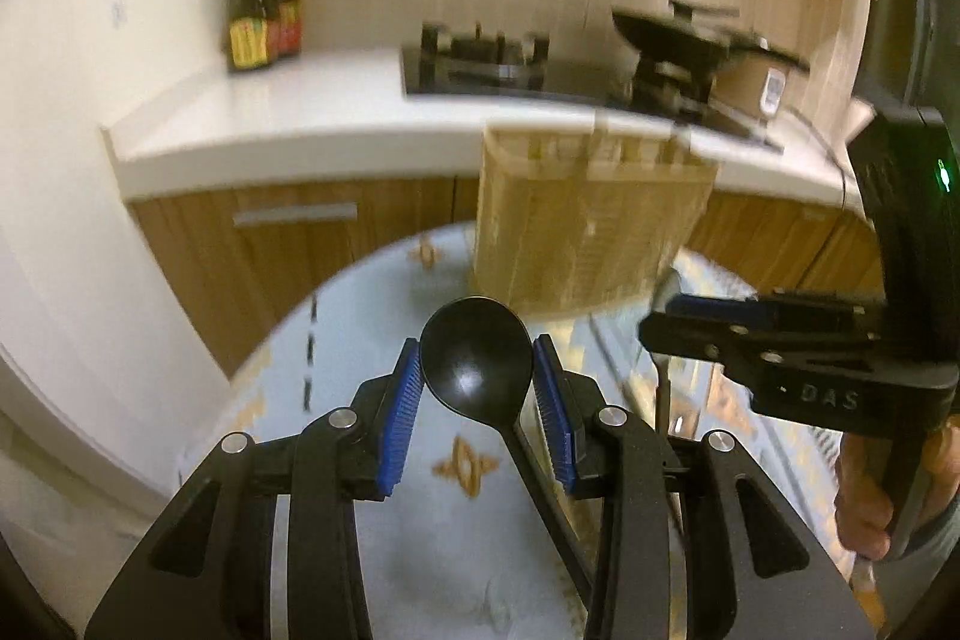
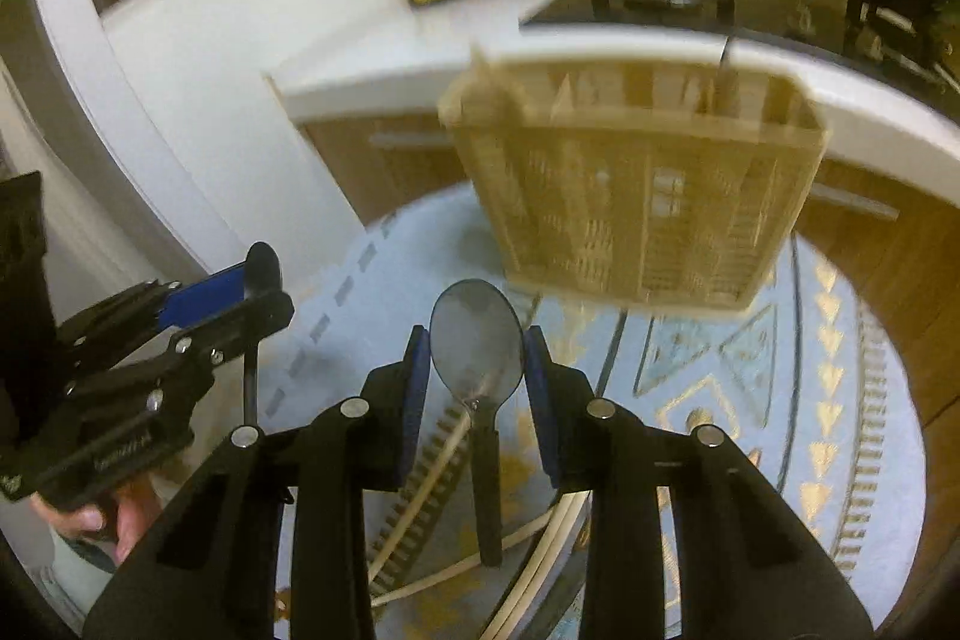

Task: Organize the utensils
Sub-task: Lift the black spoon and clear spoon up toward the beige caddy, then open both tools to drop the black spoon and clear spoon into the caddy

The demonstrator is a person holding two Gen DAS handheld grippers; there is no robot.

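Note:
My left gripper (image 1: 477,385) is shut on the bowl of a black spoon (image 1: 474,358), whose handle hangs down toward the camera. In the right wrist view that gripper (image 2: 270,292) sits at the left with the black spoon (image 2: 264,265). My right gripper (image 2: 477,376) is shut on the bowl of a silver spoon (image 2: 477,340) with a black handle. From the left wrist, the right gripper (image 1: 657,322) and its spoon (image 1: 663,388) appear at the right. A beige slatted utensil caddy (image 1: 588,232) (image 2: 636,196) stands just ahead of both grippers on the round table.
The table has a pale blue cloth (image 2: 750,400) with gold patterns. Cream sticks (image 2: 420,490) lie beneath the right gripper. Behind are a white counter (image 1: 300,112), sauce bottles (image 1: 264,10), a stove (image 1: 480,58) with a wok (image 1: 678,34), and wooden cabinets.

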